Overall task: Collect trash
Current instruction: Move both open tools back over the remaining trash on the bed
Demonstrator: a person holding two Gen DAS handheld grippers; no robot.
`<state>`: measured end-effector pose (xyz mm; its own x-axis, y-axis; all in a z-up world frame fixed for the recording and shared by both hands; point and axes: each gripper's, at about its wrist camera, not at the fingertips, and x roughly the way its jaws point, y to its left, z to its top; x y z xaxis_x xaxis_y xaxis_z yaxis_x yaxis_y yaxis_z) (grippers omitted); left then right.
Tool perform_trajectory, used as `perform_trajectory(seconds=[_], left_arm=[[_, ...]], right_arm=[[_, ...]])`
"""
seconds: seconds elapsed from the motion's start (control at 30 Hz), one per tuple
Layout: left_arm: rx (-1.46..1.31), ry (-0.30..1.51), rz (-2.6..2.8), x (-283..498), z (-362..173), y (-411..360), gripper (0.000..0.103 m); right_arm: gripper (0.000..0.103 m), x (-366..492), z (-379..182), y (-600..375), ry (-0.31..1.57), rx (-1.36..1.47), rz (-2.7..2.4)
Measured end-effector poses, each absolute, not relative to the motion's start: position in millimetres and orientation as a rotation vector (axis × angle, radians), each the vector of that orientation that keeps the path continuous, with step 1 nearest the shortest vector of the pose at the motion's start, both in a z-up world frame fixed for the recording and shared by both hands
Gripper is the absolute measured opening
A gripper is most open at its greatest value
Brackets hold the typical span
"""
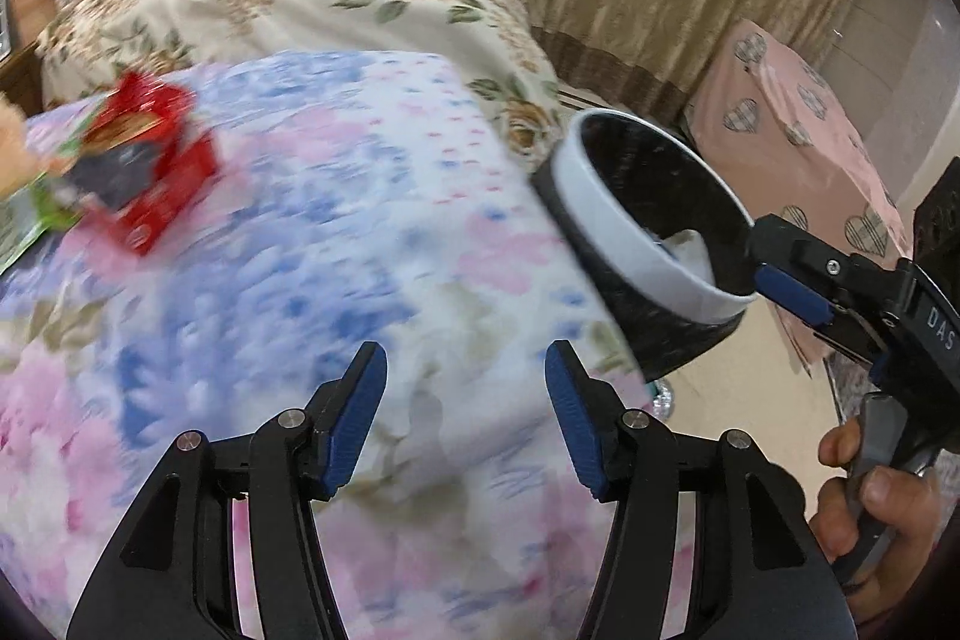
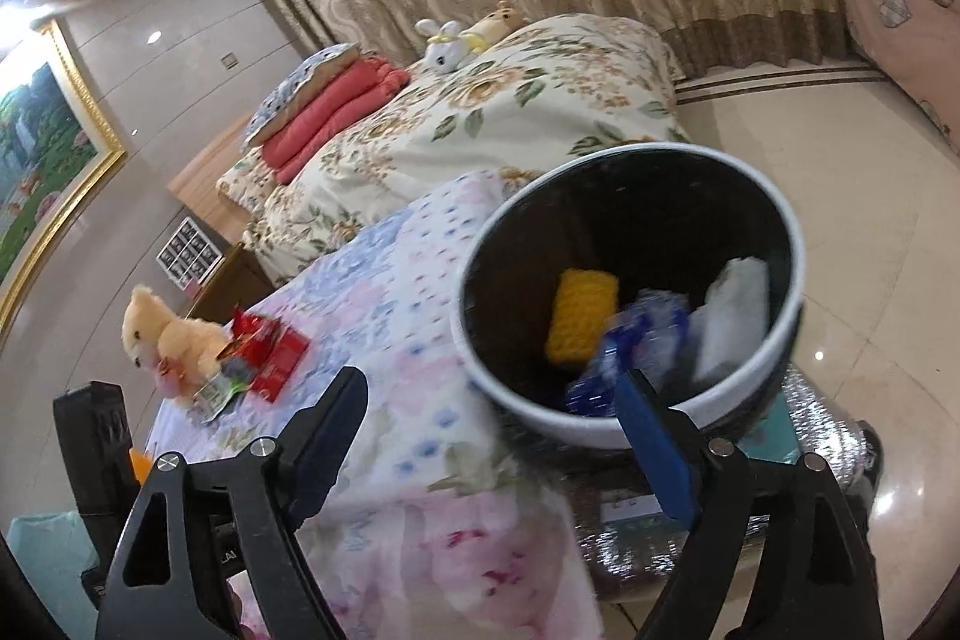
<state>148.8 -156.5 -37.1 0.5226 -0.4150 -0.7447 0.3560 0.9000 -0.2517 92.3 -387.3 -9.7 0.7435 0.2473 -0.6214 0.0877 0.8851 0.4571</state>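
Three scraps already lie in our black white-rimmed trash bin (image 2: 636, 280) beside the bed, while red wrappers (image 1: 150, 172) remain on the floral quilt (image 1: 360, 220), both grippers' jaws open and empty.

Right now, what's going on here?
A person works two handheld grippers over a floral pastel quilt. The right gripper stands wide open with one finger at the rim of a tilted black bin with a white rim. The bin holds a yellow knobbly piece, a blue wrapper and white paper. The left gripper is open and empty. Red wrappers lie uncollected beside a beige teddy bear.
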Motion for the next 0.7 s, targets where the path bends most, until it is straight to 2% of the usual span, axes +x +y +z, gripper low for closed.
perform_trajectory(seconds=[0.7], left_arm=[[-0.213,0.904,-0.252,136,-51,-30,0.056]], right_arm=[[0.087,109,-27,-280,0.82,0.421,0.271]])
